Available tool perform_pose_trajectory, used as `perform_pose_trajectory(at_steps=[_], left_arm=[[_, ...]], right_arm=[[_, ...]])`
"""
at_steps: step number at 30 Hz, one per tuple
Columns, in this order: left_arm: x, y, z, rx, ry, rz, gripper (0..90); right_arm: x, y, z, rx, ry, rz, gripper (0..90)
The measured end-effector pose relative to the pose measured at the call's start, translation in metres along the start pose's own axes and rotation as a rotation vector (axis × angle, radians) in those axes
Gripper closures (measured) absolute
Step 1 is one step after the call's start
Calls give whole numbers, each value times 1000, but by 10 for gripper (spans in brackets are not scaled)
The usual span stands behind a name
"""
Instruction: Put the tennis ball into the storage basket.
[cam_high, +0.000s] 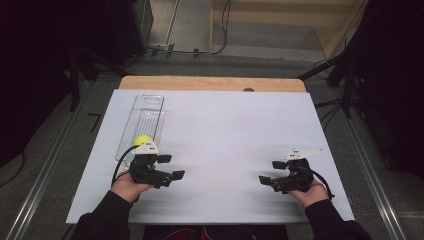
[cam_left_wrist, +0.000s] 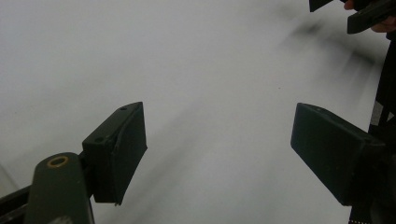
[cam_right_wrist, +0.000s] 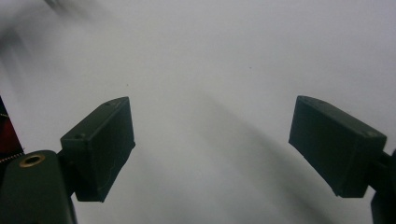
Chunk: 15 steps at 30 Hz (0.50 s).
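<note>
1 yellow ball (cam_high: 142, 140) in the clear tray (cam_high: 150, 107) sits just behind the open left gripper (cam_high: 171, 166).

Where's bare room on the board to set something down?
Most of the white board is free: the whole middle between the left claw and right claw, and the far right half. Crowded only at the left, around the clear tray and yellow ball.
</note>
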<state>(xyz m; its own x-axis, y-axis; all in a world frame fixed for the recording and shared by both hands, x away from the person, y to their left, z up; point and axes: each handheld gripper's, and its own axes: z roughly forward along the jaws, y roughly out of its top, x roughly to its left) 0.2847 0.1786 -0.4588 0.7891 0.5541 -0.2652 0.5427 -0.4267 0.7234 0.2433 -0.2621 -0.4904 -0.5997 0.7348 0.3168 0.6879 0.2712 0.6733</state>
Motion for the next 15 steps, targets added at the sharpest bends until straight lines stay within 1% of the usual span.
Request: perform_pose_trajectory(at_steps=[1, 2, 3, 4, 5, 7, 9, 11, 12, 13, 15], left_arm=[[0, -4, 0, 9, 6, 10, 186], [0, -4, 0, 9, 6, 10, 186], [-1, -7, 0, 10, 18, 25, 187], [-1, -7, 0, 10, 18, 25, 186], [-1, -9, 0, 6, 24, 37, 186], [-1, -11, -1, -1, 29, 44, 186], [-2, -13, -3, -11, 21, 42, 187], [-4, -15, -3, -11, 17, 50, 186], [-4, -15, -4, -4, 16, 54, 187], [-5, -16, -3, 4, 5, 48, 187], [-6, -18, -3, 17, 3, 51, 186]], right_arm=[[0, 0, 0, 1, 0, 0, 123], [0, 0, 0, 1, 0, 0, 123], [0, 0, 0, 2, 0, 0, 123], [0, 0, 0, 2, 0, 0, 123], [0, 0, 0, 1, 1, -1, 123], [0, 0, 0, 1, 0, -3, 123], [0, 0, 0, 2, 1, -1, 123], [0, 0, 0, 2, 0, -1, 123], [0, 0, 0, 3, 0, -1, 123], [0, 0, 0, 3, 0, -2, 123], [0, 0, 0, 2, 0, -1, 123]])
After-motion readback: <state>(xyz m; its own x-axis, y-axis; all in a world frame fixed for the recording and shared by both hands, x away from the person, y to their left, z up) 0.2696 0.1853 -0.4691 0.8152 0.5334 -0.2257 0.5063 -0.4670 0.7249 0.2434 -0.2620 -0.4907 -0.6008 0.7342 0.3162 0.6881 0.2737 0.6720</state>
